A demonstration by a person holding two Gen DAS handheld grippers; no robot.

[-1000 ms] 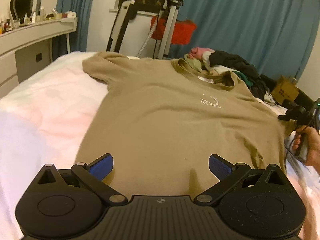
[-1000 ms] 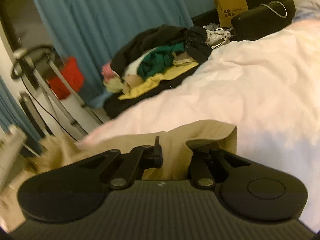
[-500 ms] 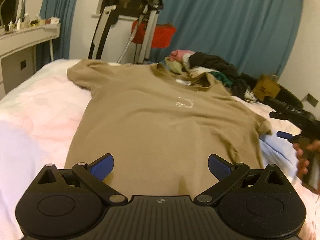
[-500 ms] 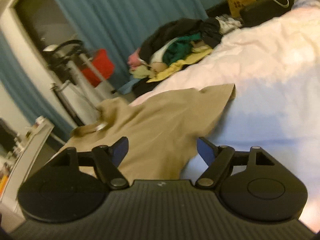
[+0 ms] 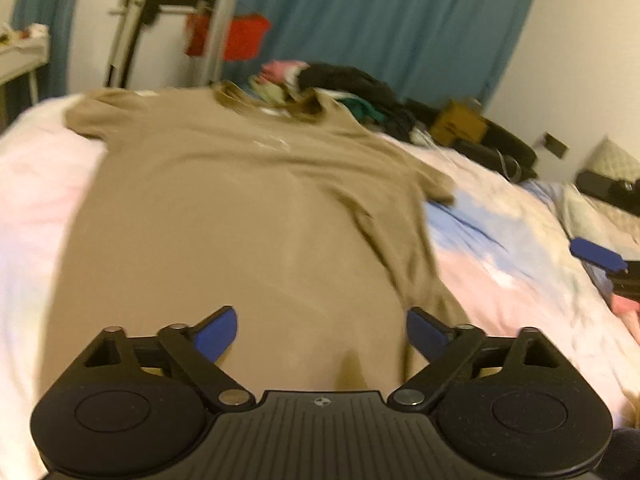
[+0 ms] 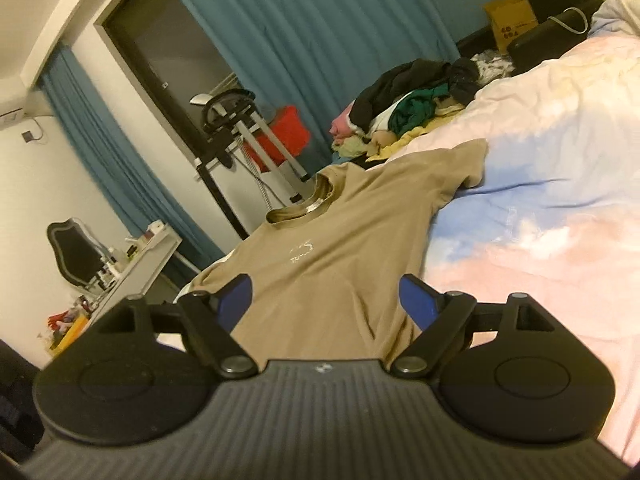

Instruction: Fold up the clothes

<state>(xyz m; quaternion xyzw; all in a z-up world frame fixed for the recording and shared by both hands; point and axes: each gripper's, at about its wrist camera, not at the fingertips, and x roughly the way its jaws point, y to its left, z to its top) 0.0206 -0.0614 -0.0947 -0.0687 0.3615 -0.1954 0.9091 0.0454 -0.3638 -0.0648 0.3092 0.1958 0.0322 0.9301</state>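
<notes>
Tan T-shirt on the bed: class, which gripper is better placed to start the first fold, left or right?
Probably left. The left gripper hangs low over the T-shirt at its hem, jaws open, just closing a little. The right gripper, jaws just opened, sits off the shirt's side, holding nothing.

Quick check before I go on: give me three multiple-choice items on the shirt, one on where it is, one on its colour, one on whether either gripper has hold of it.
1. Where does the shirt lie?
A. spread on the bed
B. on the clothes pile
C. on the floor

2. What colour is the shirt?
A. red
B. tan
C. green

3. How do the grippers stand?
A. both shut on the shirt
B. only the right shut on a sleeve
C. both open, holding nothing

Answers:
1 A: it lies flat on the bedcover, front up.
2 B: tan cloth with a small pale print.
3 C: the left gripper and right gripper show blue pads apart, with nothing pinched; the left has just been closing a little, the right opening.
</notes>
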